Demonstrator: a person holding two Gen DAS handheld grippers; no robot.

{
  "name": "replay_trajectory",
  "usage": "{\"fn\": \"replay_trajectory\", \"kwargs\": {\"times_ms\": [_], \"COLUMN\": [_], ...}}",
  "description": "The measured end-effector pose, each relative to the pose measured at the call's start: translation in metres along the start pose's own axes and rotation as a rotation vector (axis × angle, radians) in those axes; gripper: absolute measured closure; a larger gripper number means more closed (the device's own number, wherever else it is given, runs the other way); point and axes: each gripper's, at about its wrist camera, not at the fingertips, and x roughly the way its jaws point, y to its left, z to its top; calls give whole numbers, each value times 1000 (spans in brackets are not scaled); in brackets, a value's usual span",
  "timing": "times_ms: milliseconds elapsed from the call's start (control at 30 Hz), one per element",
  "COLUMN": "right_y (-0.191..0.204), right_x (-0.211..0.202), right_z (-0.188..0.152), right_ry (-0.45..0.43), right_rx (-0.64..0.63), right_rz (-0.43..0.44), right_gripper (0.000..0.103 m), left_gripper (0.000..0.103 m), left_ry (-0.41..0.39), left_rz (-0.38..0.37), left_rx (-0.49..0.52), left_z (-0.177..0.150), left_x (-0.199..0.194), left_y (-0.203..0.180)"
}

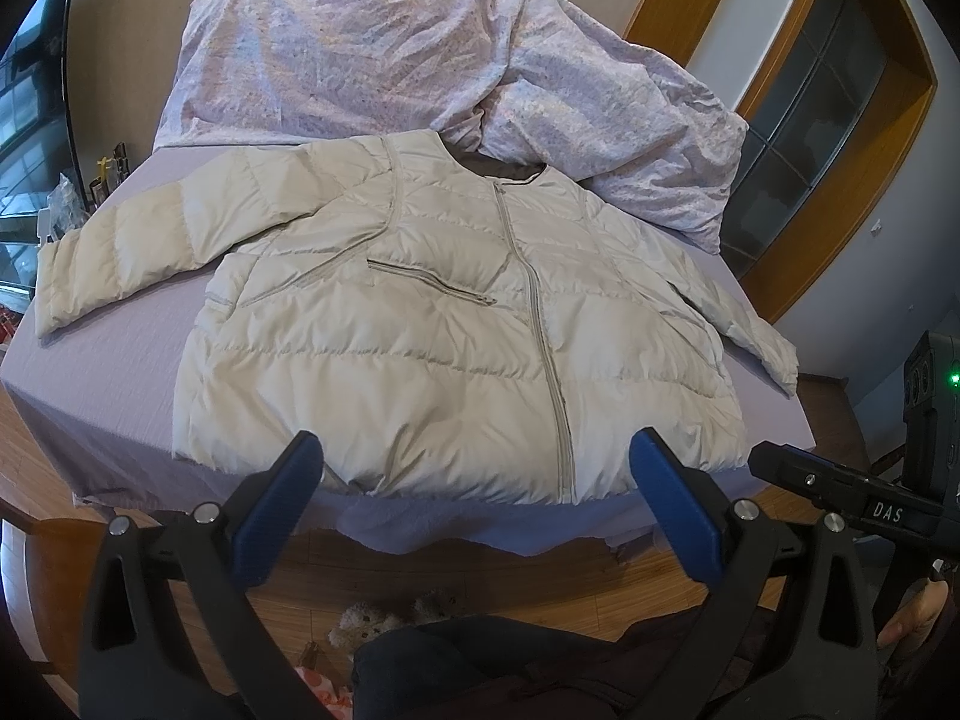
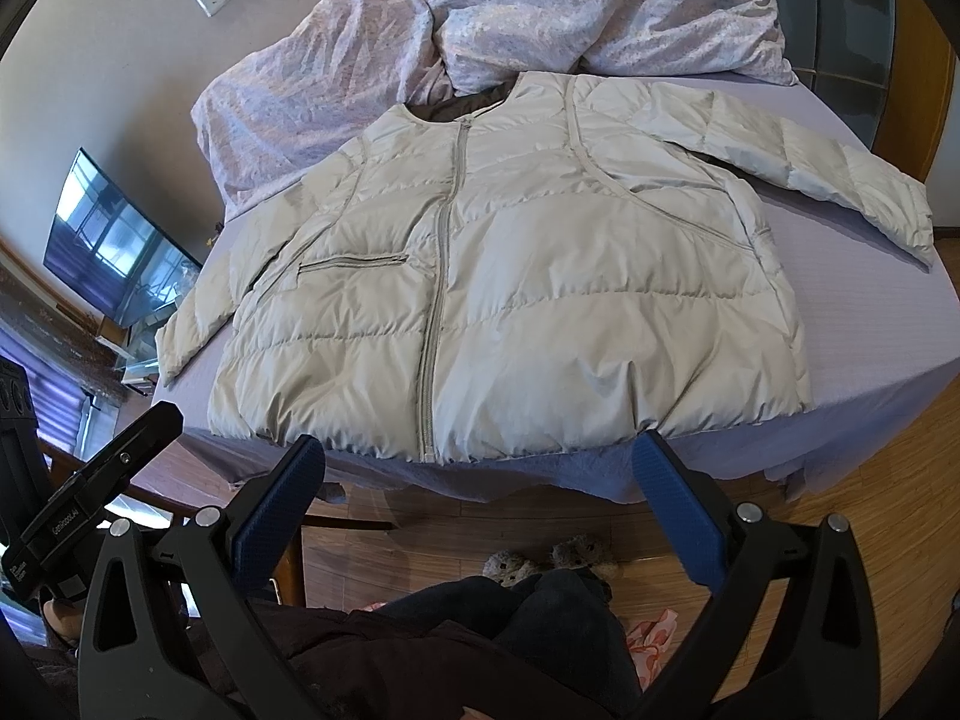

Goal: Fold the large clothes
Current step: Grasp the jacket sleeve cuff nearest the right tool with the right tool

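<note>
A cream puffer jacket (image 1: 420, 324) lies flat and zipped, front up, on the lilac bed (image 1: 108, 372), both sleeves spread outward. It also shows in the right wrist view (image 2: 540, 276). My left gripper (image 1: 474, 456) is open and empty, held above the bed's near edge just short of the jacket's hem. My right gripper (image 2: 480, 462) is open and empty, also just short of the hem. The right gripper's body shows at the right edge of the left wrist view (image 1: 870, 492). The left gripper's body shows at the left of the right wrist view (image 2: 90, 492).
A crumpled floral duvet (image 1: 372, 54) lies at the head of the bed behind the jacket. A TV (image 2: 114, 258) stands left of the bed. Wooden floor (image 1: 480, 576) and furry slippers (image 2: 552, 558) lie below. A wooden-framed door (image 1: 828, 120) stands on the right.
</note>
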Motion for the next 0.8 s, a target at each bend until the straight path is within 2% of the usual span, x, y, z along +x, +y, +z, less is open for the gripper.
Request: {"fn": "replay_trajectory", "kwargs": {"times_ms": [200,367,467,700,800], "right_y": [-26,-84,-138,-273,-332], "right_x": [12,23,28,21,17], "right_z": [20,48,68,106,118], "right_ry": [-39,-90,-109,-174,-205], "right_rx": [61,189,318,591,708], "right_rz": [-15,-82,-127,-266,-317], "right_gripper": [1,1,1,14,16], "left_gripper": [2,2,2,2,2], "left_ry": [5,10,16,52,62], "left_rz": [29,58,81,125,142], "left_rx": [4,20,31,20,13], "left_z": [18,33,41,56,60], "left_x": [19,33,43,67,76], "left_y": [3,-2,-6,-11,-13]}}
